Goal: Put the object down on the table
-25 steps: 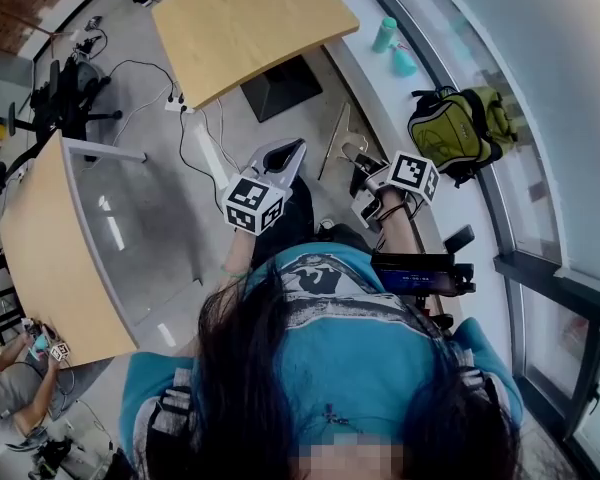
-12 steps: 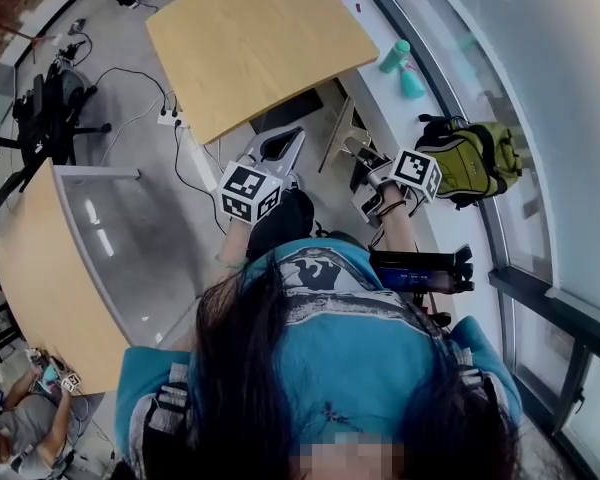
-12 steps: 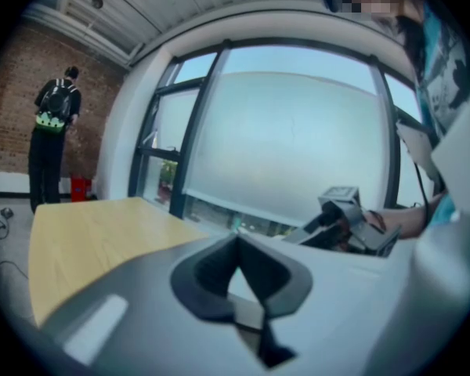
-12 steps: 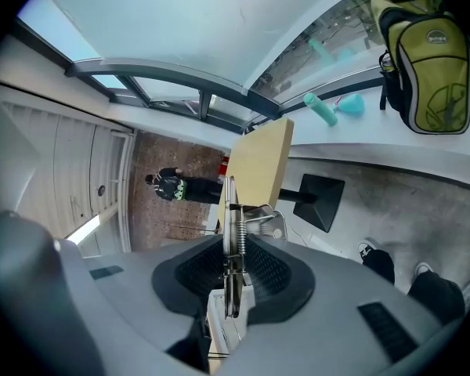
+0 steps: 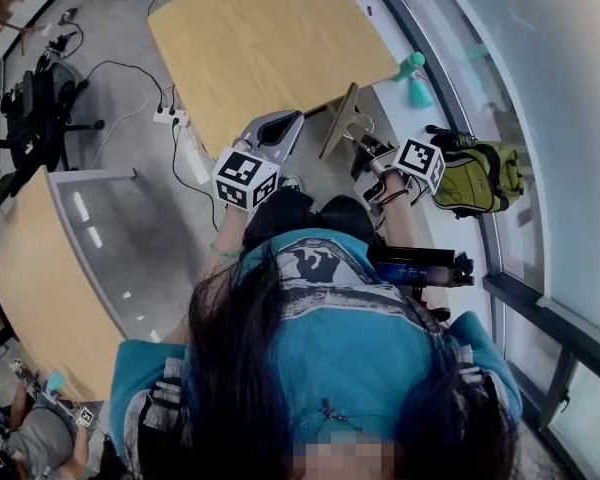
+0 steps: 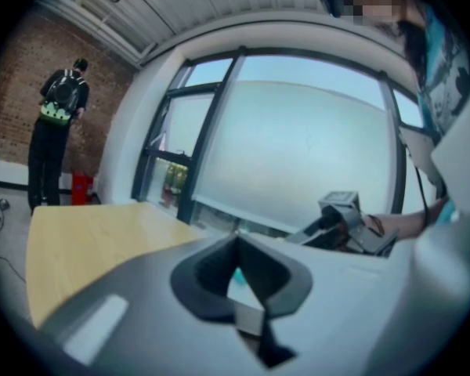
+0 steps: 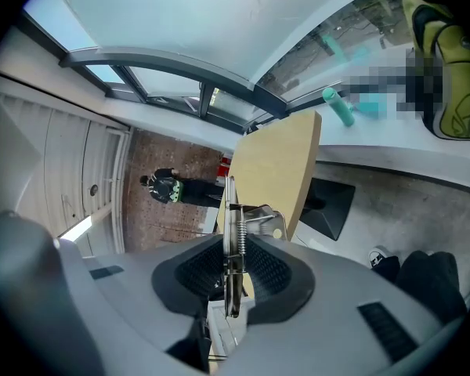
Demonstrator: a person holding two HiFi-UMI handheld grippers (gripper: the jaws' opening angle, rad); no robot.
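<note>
Two tools hang over the floor, short of the pale wooden tabletop (image 5: 270, 38). The right tool (image 7: 233, 263) clamps a thin wooden board with a metal spring clip (image 5: 338, 123), upright and edge-on, in the air beside the tabletop's near edge. The left tool (image 6: 236, 247) is narrow, with nothing between its jaws.

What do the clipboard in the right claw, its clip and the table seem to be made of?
The clipboard looks like thin pressed wood: matte tan, stiff. Its clip is metal: shiny silver, with a coiled spring. The table seems to be wood laminate, with a smooth pale top; its core is hidden.
</note>
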